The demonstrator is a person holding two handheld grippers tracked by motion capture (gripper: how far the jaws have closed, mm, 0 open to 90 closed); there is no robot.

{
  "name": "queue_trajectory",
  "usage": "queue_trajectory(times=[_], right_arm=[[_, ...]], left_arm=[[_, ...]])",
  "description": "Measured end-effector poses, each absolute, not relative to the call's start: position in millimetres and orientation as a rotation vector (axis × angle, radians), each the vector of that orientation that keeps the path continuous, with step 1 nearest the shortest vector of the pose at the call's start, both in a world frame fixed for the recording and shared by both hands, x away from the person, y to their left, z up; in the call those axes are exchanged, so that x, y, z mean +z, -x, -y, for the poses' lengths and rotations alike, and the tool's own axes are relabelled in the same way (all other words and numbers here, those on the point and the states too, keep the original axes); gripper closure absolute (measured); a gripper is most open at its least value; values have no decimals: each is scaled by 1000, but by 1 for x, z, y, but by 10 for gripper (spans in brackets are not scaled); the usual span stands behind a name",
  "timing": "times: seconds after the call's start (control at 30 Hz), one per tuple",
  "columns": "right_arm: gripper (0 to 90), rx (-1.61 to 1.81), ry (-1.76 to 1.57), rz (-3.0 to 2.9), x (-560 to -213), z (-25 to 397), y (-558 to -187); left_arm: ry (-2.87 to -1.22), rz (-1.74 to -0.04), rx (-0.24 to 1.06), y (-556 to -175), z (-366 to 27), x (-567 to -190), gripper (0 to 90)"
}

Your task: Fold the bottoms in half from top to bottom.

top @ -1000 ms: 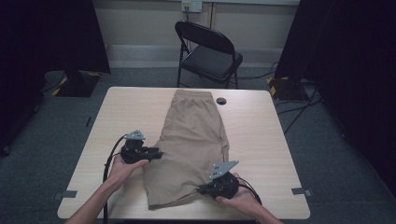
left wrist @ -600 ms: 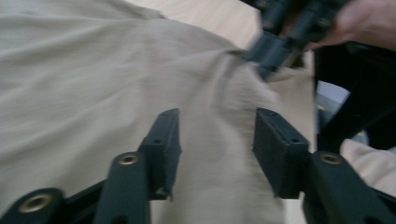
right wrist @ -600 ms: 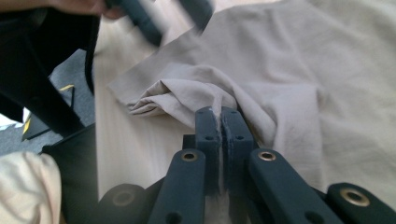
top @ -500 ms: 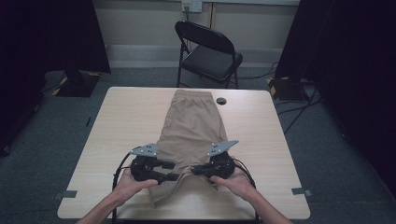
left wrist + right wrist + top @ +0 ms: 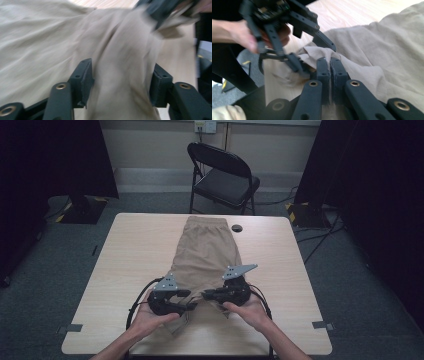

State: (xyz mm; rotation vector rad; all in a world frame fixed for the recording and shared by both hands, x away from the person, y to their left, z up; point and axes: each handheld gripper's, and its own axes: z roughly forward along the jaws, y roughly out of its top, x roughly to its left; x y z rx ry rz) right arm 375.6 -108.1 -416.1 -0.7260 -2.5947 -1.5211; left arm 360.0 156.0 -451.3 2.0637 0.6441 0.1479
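Note:
Tan shorts point(image 5: 205, 255) lie flat along the middle of the light wooden table point(image 5: 125, 255), waistband at the far end. My right gripper point(image 5: 207, 295) is shut on a pinch of the near hem point(image 5: 317, 53) and holds it raised, jaws pressed together point(image 5: 330, 68). My left gripper point(image 5: 192, 300) faces it from the left and stands open, with a raised ridge of the tan cloth point(image 5: 120, 62) running between its two pads point(image 5: 83, 78). In the right gripper view, the left gripper point(image 5: 309, 53) shows with spread jaws around that fold. The left gripper view is blurred.
A small black round object point(image 5: 236, 227) sits on the table beside the waistband. A black folding chair point(image 5: 222, 175) stands behind the far edge. Bare tabletop lies left and right of the shorts. Cables trail from both grippers toward the near edge.
Both grippers have moved inward from the shorts' lower sides to meet at the near hem. The right one has pinched the hem and lifted it; the hem edge is pulled up off the table.

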Motion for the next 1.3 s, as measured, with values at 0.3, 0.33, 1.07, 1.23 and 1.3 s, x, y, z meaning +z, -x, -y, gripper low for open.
queue_trajectory(times=[0.3,0.33,1.07,1.23,1.3], right_arm=[[875,-1527,719,2571,-414,114,-370],[875,-1522,721,2567,-415,115,-371],[334,-1572,732,2598,-433,104,-355],[317,-1555,723,2606,-437,99,-353],[320,-1533,715,2616,-442,98,-352]], left_arm=[[-2043,-638,108,-360,-166,-450,631],[-2039,-635,77,-359,-166,-449,685],[-1917,-679,-122,-375,-167,-432,866],[-1884,-705,-117,-378,-171,-429,865],[-1875,-707,-104,-379,-174,-426,865]])
